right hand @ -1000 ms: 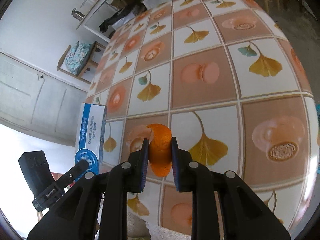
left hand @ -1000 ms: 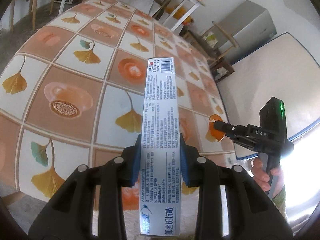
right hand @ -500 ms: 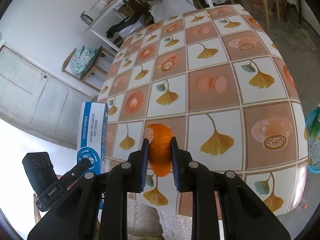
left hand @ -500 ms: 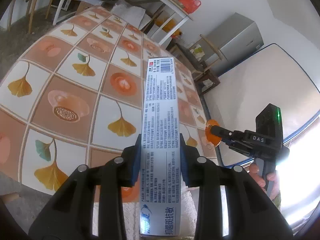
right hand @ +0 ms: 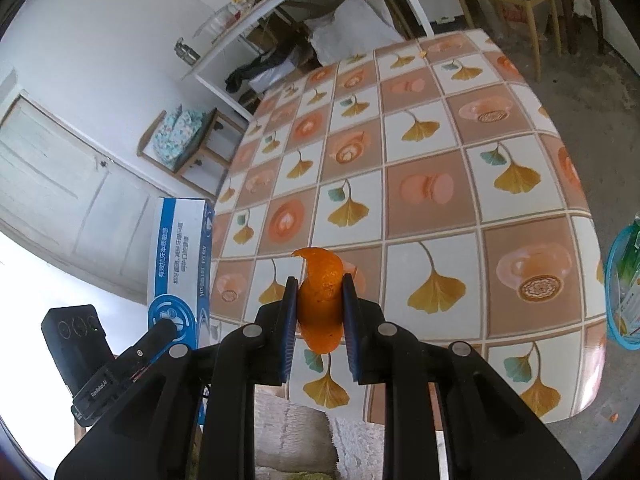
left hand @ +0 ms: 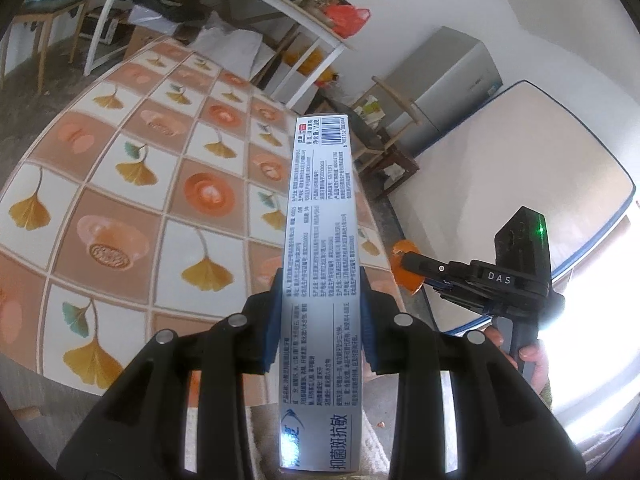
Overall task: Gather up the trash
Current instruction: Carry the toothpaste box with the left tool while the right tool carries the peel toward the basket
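1. Both wrist views now sit higher above the worktop (right hand: 520, 216) with its tiled cloth of orange squares and ginkgo leaves — its pattern looks smaller than it did a second ago.
2. In the right wrist view the worktop's far edge and right edge have come fully into sight, with grey floor beyond them.
3. A blue-rimmed basket (right hand: 618, 292) has entered at the right border of that view — absent a second ago.
4. In the left wrist view more of the white shelf frame (left hand: 224, 4) and the grey cabinet (left hand: 448, 88) shows at the top.
5. There, the right gripper (left hand: 404, 262) has shifted from over the worktop's corner to just past its edge.
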Motion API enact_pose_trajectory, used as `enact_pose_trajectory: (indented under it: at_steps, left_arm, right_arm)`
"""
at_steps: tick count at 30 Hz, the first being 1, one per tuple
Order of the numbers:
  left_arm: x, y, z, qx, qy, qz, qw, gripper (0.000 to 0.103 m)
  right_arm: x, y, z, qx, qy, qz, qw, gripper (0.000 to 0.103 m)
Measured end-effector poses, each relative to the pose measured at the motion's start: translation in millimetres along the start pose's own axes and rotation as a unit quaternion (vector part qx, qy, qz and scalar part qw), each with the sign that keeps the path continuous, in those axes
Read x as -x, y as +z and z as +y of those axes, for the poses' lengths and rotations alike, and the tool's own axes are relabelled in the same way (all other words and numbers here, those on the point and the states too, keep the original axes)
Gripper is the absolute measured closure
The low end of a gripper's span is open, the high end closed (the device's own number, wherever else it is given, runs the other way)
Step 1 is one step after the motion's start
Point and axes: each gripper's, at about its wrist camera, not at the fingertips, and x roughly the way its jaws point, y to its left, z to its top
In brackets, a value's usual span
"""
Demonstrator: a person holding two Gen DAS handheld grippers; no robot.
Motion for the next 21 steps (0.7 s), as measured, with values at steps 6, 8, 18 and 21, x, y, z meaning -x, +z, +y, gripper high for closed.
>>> enact_pose_trajectory:
  at_steps: [6,8,18,21]
  left_arm:
    - [-10.5,0.2,-29.9,-0.031,-0.014,0.016,0.9993,0.072]
    - [-19.6,0.8,-46.4,-0.048,-0.024,0.026,0.9982,0.072]
    - [-108.5,-11.2,-150.9,-0.143,-0.090,0.119,0.9785,0.072]
    - [-141.7,-21.1,-182.8,-0.164,-0.101,0.151,0.9696,0.072]
  right_arm:
    - [51.1,-7.8,-27.1,-0.025,0.004,-0.061,0.998,0.082]
    - [75.1,-13.5,-42.1,-0.037,-0.005,-0.087,0.996,0.082]
    - [213.7,-87.8,-176.7,-0.174,-0.093,-0.222,0.955,0.082]
    - [228.7,-110.7,-217.6,-0.219,-0.107,-0.232,0.942,0.082]
